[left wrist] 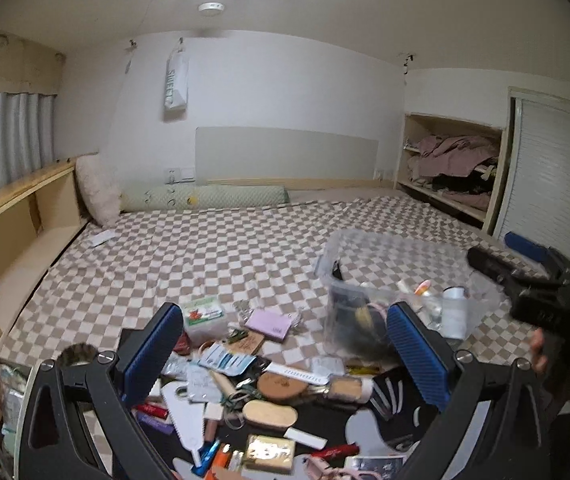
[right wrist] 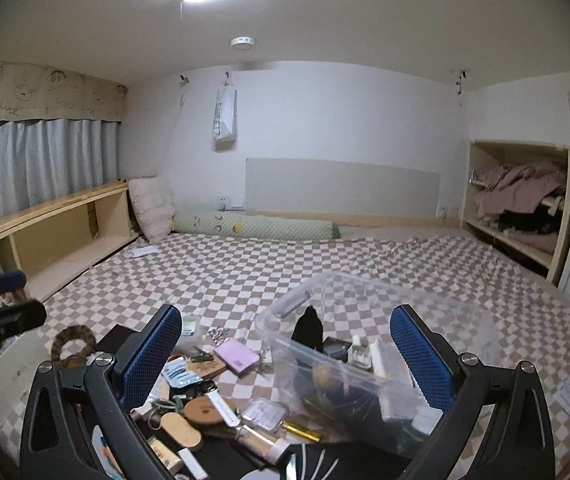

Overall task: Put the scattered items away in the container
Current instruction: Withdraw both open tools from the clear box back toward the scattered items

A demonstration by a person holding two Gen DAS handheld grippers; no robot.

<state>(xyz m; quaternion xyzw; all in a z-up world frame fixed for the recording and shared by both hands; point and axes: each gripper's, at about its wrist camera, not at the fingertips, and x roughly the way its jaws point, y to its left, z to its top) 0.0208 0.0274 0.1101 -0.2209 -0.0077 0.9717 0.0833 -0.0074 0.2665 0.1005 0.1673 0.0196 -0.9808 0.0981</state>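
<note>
**Open bedspread beyond a crowded foreground**

The checkered bedspread (right wrist: 285, 264) lies bare from mid-bed to the green bolster (right wrist: 257, 225), leaving wide passage. Nearer, a clear plastic container (right wrist: 365, 344) stands on the right, and scattered small items (left wrist: 253, 380) crowd the ground just left of it.

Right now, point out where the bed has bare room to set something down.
Free: the checkered blanket between the clear container and the green bolster, and the stretch left toward the wooden shelf. Crowded: the near pile by the purple box and the container's inside.
</note>
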